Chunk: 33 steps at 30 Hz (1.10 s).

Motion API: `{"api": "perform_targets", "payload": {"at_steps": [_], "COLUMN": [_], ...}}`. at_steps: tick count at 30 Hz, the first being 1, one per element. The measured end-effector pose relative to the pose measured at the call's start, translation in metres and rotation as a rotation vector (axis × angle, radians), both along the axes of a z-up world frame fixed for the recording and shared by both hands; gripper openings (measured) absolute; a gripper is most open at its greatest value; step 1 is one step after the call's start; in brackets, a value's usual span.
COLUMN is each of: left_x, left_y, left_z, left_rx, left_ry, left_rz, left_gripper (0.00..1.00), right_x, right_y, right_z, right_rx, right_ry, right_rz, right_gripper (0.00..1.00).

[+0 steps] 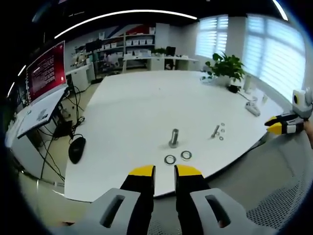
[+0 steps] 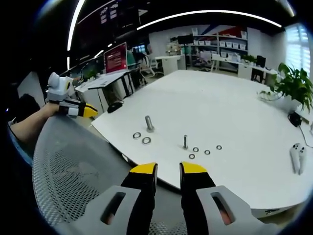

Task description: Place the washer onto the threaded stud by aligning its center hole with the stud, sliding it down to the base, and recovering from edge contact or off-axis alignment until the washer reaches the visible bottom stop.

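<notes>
Two upright studs stand on the white worktop (image 1: 146, 107): a larger threaded stud (image 1: 174, 137) near its front edge, and a slimmer stud (image 2: 185, 141) well apart, at about 3 o'clock from it in the left gripper view. Two large washers (image 1: 170, 159) (image 1: 186, 155) lie flat just beside the larger stud at its 6 o'clock, presumably staged close for a short lift; four small washers (image 2: 207, 152) lie loose near the slim stud. Left tool (image 1: 165, 172): jaws parted, empty, held back off the worktop edge and aimed at the large washers. Right tool (image 2: 168, 170): likewise parted and empty, facing the slim stud. No washer is seated; task not yet begun.
</notes>
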<state>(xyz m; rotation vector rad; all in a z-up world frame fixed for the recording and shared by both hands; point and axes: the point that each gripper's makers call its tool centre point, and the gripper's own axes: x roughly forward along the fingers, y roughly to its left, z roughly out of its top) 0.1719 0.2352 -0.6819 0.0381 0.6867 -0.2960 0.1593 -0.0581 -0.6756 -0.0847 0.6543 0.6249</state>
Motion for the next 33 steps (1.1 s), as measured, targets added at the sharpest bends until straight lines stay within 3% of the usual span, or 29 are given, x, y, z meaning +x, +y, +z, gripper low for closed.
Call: {"api": "perform_targets", "payload": {"at_steps": [6,15,17,19,24,26,33], "left_x": [-0.001,-0.002,-0.002,-0.001,-0.002,-0.001,0.001], "left_y": [-0.002,-0.005,-0.006,-0.007,-0.012,-0.016,-0.018], "left_z": [0.0,0.001,0.002,0.004,0.006,0.011,0.015], "left_rx": [-0.007,0.0,-0.001,-0.008,-0.01,-0.026,-0.022], "left_ry": [0.001,-0.007,-0.014,-0.025,-0.036,-0.067,-0.094], "left_rz": [-0.009,-0.035,-0.043,-0.046,-0.079,-0.101,-0.117], "left_gripper": [0.12,0.12,0.11,0.1,0.1,0.09,0.07], "right_x": [-0.003,-0.002,-0.004,-0.009,-0.008,-0.008,-0.007], "right_y": [0.001,-0.002,-0.001,0.0,-0.002,-0.003,-0.005], "right_z": [-0.005,-0.005,-0.007,-0.014,-0.017,-0.017,-0.017], "right_rx": [-0.011,-0.012,-0.019,-0.031,-0.079,-0.078,-0.073], "right_ry": [0.04,0.034,0.053,0.116,0.106,0.107,0.1], "right_rz": [0.012,-0.008,0.0,0.02,0.021,0.015,-0.007], "right_gripper": [0.21,0.21,0.21,0.21,0.21,0.21,0.21]}}
